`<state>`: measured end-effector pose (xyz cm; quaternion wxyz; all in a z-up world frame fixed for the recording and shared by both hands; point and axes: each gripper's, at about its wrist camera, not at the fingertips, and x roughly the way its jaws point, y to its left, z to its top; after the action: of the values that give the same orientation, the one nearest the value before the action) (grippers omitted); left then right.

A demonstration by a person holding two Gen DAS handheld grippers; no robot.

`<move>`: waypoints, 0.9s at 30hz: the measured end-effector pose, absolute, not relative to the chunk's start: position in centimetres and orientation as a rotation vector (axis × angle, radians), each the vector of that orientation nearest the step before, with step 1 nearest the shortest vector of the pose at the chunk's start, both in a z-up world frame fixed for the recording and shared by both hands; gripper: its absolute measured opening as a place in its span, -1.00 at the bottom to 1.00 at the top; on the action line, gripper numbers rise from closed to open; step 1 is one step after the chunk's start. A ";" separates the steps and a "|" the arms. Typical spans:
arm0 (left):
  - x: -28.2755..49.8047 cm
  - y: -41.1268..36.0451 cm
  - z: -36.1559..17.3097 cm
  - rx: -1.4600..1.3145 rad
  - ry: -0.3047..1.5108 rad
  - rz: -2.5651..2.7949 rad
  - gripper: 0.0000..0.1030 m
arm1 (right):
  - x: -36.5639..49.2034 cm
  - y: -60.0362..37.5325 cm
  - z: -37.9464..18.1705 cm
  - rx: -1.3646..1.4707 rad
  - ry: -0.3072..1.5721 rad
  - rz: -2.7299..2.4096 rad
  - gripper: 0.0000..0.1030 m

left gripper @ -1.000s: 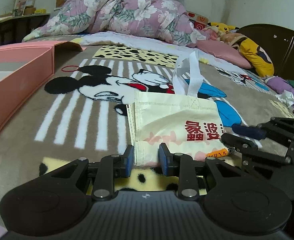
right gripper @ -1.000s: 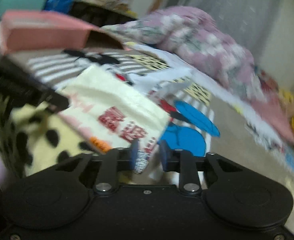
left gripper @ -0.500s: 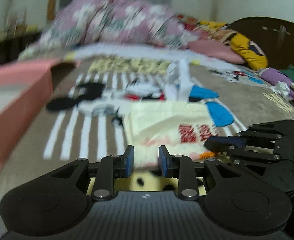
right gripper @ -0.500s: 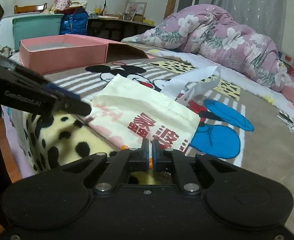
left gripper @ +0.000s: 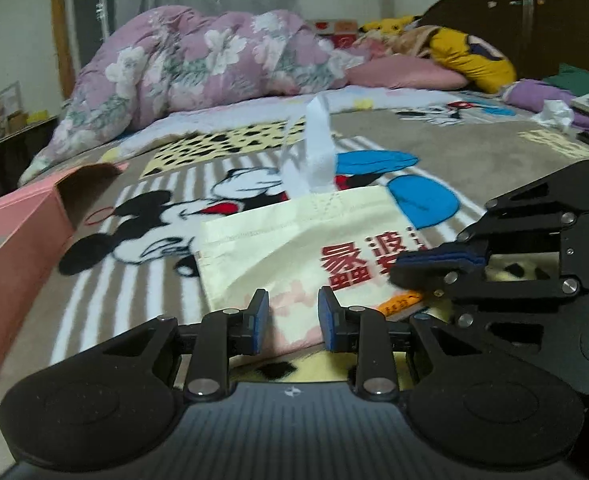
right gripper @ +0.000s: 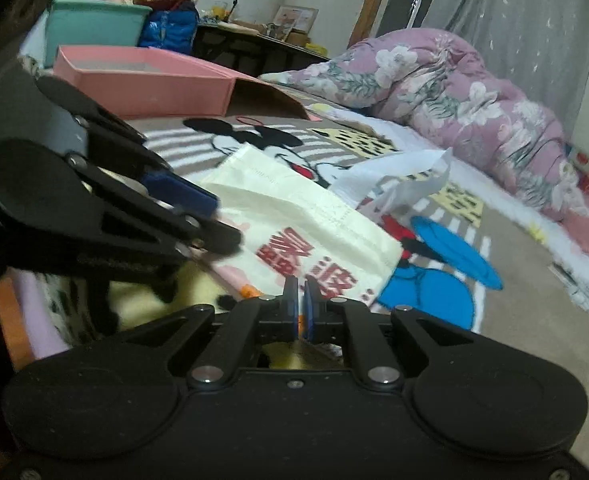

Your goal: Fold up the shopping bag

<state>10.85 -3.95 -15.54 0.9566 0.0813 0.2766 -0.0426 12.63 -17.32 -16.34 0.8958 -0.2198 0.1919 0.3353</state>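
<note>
A cream shopping bag [left gripper: 294, 248] with red characters lies flat on a cartoon-mouse blanket, its white handles [left gripper: 314, 152] standing up at the far end. My left gripper [left gripper: 292, 320] is open, with the bag's near edge between its blue pads. In the left wrist view my right gripper [left gripper: 418, 266] comes in from the right over the bag's near right corner. The right wrist view shows the bag [right gripper: 314, 232] ahead and the right gripper [right gripper: 300, 308] shut on its near edge, with the left gripper [right gripper: 214, 220] at the left and the handles [right gripper: 402, 176] beyond.
An open pink box [left gripper: 14, 232] sits on the bed to the left, also seen as the pink box [right gripper: 146, 80]. A floral quilt [left gripper: 198, 60] is heaped at the far end. Pillows and clothes [left gripper: 466, 56] pile up at the right. A teal bin [right gripper: 94, 28] stands beyond the bed.
My right gripper went from open to shut on the bag's near edge. The left gripper stayed open at that edge, and its view swung slightly left.
</note>
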 end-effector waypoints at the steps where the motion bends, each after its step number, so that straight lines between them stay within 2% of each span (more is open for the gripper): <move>1: 10.8 -3.8 -15.5 0.155 0.563 -0.078 -0.49 | 13.0 -17.6 -16.3 -0.441 0.404 0.689 -0.89; 6: 10.5 -2.5 -15.4 0.118 0.573 -0.065 -0.49 | 14.2 -18.5 -16.0 -0.445 0.417 0.718 -0.89; 14: 10.1 -1.5 -15.2 0.096 0.601 -0.078 -0.49 | 12.1 -18.2 -15.2 -0.605 0.334 0.807 -0.86; 16: 10.0 -1.5 -15.1 0.099 0.605 -0.075 -0.49 | 11.7 -18.3 -15.0 -0.603 0.332 0.844 -0.72; 17: 9.9 -1.5 -15.1 0.101 0.607 -0.074 -0.49 | 11.6 -18.3 -15.0 -0.616 0.336 0.858 -0.44; 18: 9.8 -1.6 -15.2 0.103 0.607 -0.074 -0.49 | 11.5 -18.2 -15.2 -0.638 0.339 0.860 -0.29; 27: 9.2 -1.1 -15.3 0.116 0.610 -0.109 -0.48 | 12.7 -19.1 -15.4 -0.755 0.328 0.959 -0.37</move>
<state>9.24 -1.14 -15.34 0.9508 0.0572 0.2997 -0.0536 12.67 -19.13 -15.35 0.8070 -0.3528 0.1531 0.4481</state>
